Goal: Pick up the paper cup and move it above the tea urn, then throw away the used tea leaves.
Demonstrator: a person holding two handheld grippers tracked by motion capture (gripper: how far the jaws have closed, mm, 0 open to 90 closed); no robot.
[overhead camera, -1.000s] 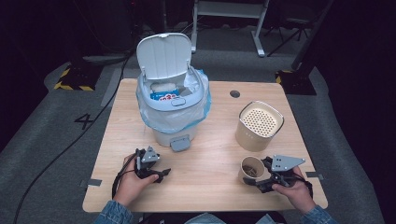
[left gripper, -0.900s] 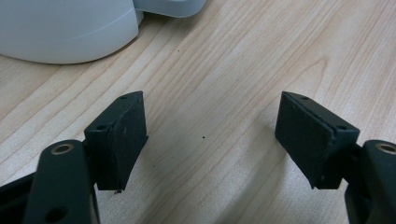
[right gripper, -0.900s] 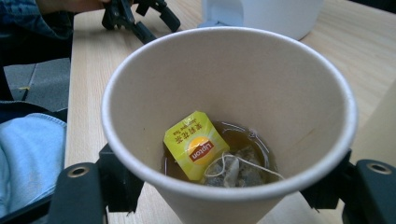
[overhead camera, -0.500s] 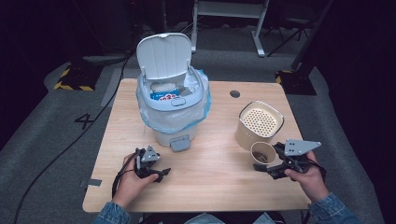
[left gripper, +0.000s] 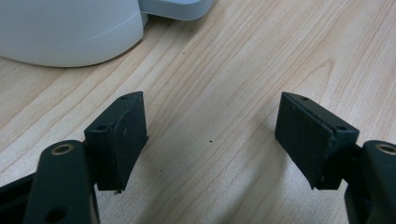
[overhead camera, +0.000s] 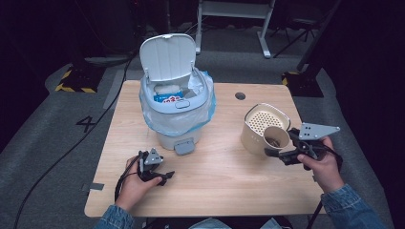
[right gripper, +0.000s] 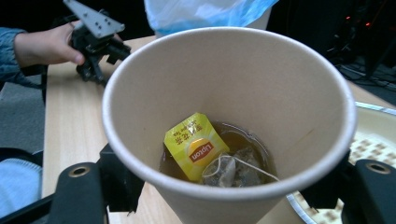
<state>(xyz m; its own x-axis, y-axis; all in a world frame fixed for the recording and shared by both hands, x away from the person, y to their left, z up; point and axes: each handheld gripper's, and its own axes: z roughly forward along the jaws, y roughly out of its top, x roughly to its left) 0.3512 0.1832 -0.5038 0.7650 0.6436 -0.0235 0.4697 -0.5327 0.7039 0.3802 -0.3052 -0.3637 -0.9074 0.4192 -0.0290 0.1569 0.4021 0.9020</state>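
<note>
From the high view, the right gripper (overhead camera: 281, 153) has come up off the table with the paper cup (overhead camera: 276, 137) clamped between its jaws; 1 second ago the cup stood on the wood near the right edge, and now it hangs tilted against the near side of the strainer pot (overhead camera: 264, 128). That looks like the start of a pour into the perforated top, with the bin (overhead camera: 175, 107) (lid up, blue liner, some rubbish already inside) likely next for the dregs. The left gripper (overhead camera: 157, 172) lies unmoved at near left.

The left gripper view has its jaws spread wide over bare, pale wood grain, nothing between them, the bin's white base just beyond.

In the right gripper view the cup (right gripper: 229, 121) sits squeezed between both pads, holding brown tea, a teabag (right gripper: 231, 170) and its yellow tag (right gripper: 196, 145).

The table (overhead camera: 229, 186) stands on grey carpet in a dark room, cables and hazard tape at far left.
</note>
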